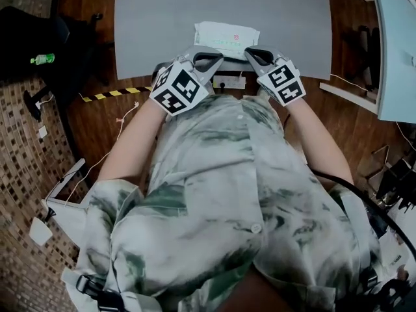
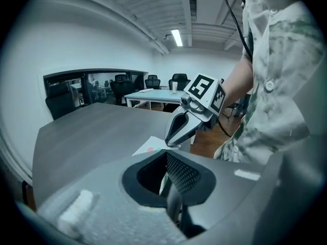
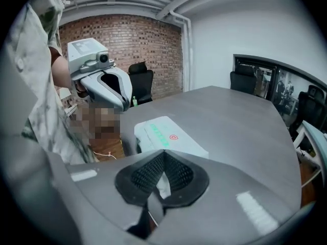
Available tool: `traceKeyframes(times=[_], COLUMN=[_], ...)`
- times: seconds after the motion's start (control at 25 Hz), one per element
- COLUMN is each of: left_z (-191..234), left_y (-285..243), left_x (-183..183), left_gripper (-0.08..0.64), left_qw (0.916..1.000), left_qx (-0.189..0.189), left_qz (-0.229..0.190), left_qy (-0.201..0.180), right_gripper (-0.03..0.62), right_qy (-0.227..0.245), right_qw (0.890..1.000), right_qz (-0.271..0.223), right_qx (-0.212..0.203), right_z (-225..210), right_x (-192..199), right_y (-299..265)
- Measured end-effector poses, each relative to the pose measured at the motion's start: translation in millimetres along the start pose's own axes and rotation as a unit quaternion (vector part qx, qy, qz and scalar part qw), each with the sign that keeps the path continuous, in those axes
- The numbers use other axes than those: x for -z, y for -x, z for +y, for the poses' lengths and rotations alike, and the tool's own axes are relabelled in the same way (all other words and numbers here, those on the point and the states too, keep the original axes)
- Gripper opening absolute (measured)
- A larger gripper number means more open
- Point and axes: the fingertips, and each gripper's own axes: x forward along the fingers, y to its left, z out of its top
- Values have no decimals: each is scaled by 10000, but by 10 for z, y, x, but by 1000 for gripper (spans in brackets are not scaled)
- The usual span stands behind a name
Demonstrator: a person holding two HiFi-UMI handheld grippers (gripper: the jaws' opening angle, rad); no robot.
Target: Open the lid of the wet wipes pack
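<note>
The white wet wipes pack (image 1: 226, 39) lies flat near the front edge of the grey table (image 1: 156, 25), its lid down; green print and a red mark show on top (image 3: 168, 136). My left gripper (image 1: 207, 61) hovers at the pack's near left corner, and my right gripper (image 1: 255, 56) at its near right corner. Both stand shut with nothing between the pads. In the left gripper view its jaws (image 2: 166, 154) point across at the right gripper (image 2: 181, 129), with a corner of the pack (image 2: 149, 147) below. The right gripper's jaws (image 3: 163, 154) sit just short of the pack, the left gripper (image 3: 104, 88) opposite.
A white power strip (image 1: 229, 82) lies under the table's front edge. Yellow-black tape (image 1: 117, 93) marks the wooden floor on the left, near a black chair (image 1: 39, 31) and a green bottle (image 1: 42, 59). A pale table (image 1: 393, 44) stands at the right.
</note>
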Motion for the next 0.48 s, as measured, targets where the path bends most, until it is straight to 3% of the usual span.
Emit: traceKeyframes(times=[0.24, 0.48], left_z=[97, 80], left_y=[-233, -463], left_x=[172, 180], left_gripper=[2, 10], left_qw=[9978, 9904], left_qx=[56, 139], left_qz=[424, 714], left_qy=[-506, -1178], right_gripper=[8, 5], right_qy=[-9, 81], right_qw=[9995, 9976], right_qz=[269, 616], right_qx=[134, 294], right_z=[20, 28], right_x=[61, 148], right_y=[-30, -67])
